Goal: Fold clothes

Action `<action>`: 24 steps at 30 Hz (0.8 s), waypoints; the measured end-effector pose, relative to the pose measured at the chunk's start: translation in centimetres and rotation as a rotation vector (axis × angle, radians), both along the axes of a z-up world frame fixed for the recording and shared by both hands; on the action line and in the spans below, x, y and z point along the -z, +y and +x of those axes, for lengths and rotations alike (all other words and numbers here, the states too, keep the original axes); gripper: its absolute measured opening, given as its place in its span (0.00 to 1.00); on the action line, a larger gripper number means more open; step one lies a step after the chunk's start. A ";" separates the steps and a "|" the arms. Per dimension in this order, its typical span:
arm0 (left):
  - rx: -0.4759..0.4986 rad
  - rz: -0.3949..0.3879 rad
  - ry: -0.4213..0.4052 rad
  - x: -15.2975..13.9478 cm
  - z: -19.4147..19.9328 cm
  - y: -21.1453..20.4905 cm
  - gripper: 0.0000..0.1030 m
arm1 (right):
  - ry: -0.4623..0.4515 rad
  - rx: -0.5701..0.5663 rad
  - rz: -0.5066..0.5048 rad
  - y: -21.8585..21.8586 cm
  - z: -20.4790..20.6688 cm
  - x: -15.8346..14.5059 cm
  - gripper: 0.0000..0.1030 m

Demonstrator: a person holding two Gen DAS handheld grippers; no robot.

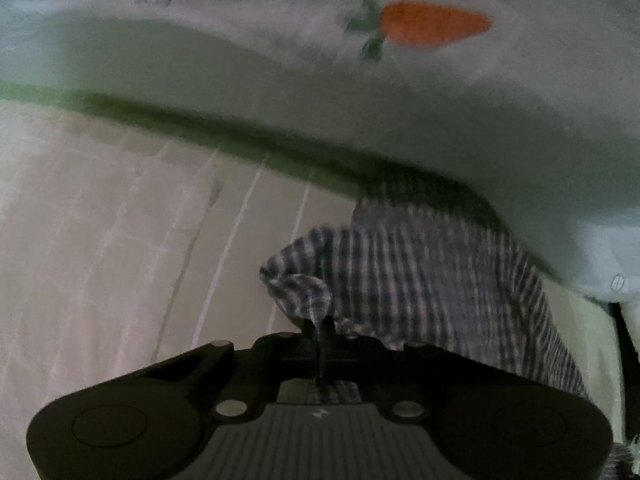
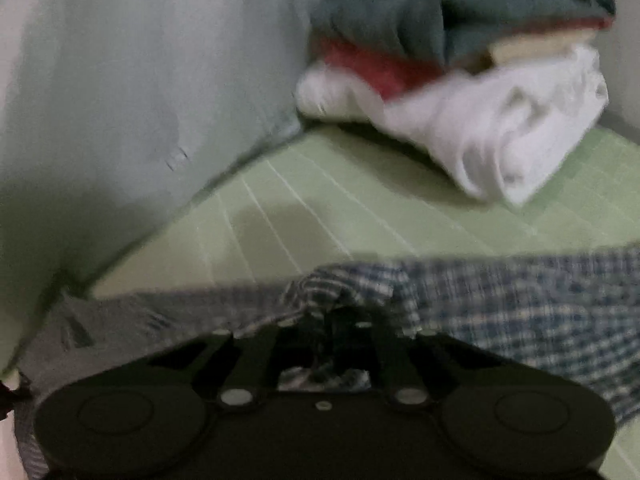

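— Where is the blue-and-white checked cloth garment [image 2: 520, 312]?

— On the pale green lined sheet [image 2: 360, 208], near the stack of folded clothes [image 2: 460, 80].

— And the claws?

— The left gripper [image 1: 320, 328] pinches its corner; the right gripper [image 2: 332, 320] is clamped on its bunched edge.

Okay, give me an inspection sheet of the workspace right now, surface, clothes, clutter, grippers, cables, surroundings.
Surface: green sheet with white grid lines, partly bare.
Job's things: blue-and-white checked garment, held at two edges, draped between the grippers.
Clutter: pile of clothes at the back, white at the bottom, red and dark teal above; how neatly folded, too blurred to tell.
Grippers: left gripper shut on the checked garment; right gripper shut on a bunched edge of it.
Cables: nothing seen.
Surroundings: pale pillow with an orange carrot print behind the sheet.
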State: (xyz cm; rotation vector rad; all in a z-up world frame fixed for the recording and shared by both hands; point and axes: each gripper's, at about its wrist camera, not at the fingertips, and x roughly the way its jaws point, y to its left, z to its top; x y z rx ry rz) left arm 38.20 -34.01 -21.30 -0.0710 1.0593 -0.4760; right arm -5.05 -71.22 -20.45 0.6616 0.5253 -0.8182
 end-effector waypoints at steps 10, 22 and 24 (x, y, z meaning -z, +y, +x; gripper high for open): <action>0.133 0.103 -0.150 -2.0 0.6 -4.9 0.04 | 0.156 -0.011 -0.160 0.3 3.2 -2.1 0.14; 0.089 0.020 -0.143 -6.2 -6.7 5.5 0.58 | 0.113 -0.019 -0.175 7.5 -1.5 -3.3 1.00; 0.092 0.013 -0.118 -6.5 -10.2 8.0 0.59 | 0.075 -0.049 -0.140 9.4 -2.3 -3.3 1.00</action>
